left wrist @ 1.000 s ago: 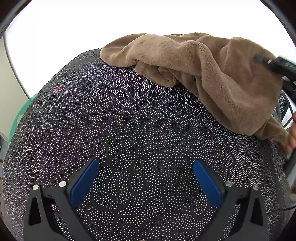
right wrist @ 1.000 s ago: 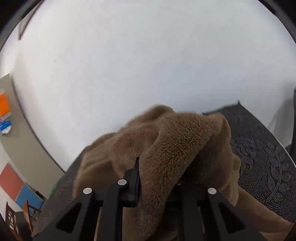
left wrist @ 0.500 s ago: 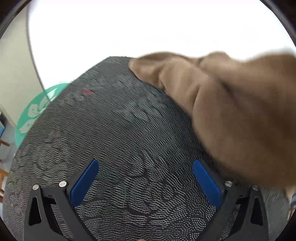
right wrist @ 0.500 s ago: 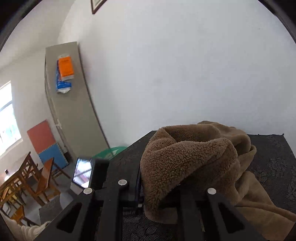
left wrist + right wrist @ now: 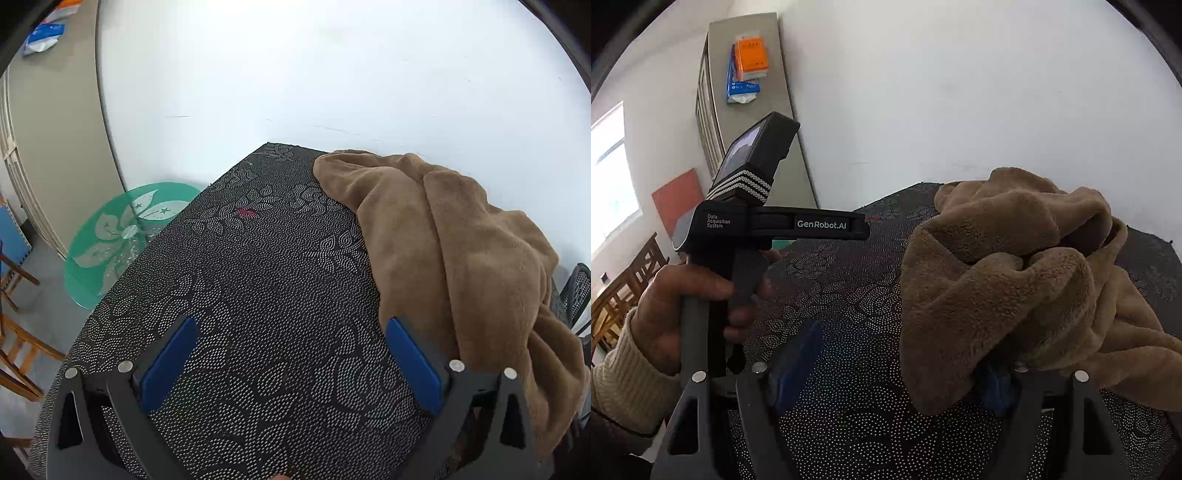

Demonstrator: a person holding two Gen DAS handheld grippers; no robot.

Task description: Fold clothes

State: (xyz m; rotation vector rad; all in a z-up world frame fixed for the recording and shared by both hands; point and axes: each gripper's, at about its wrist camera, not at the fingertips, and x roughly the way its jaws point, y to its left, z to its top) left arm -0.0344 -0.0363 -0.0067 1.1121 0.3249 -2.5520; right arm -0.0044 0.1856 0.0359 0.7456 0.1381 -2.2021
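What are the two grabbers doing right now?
Left gripper: open, holding nothing.
Right gripper: open, jaws just opened; brown fleece garment drapes over one finger, not pinched.

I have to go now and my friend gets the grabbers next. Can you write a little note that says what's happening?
Left gripper: open, holding nothing, above the bare patterned tablecloth.
Right gripper: jaws have just been opening; the brown fleece garment still drapes over one finger but is not pinched.
Garment: a crumpled heap at the table's far right side.
Done: garment dropped on the table.
Left: spread it flat, then fold it.
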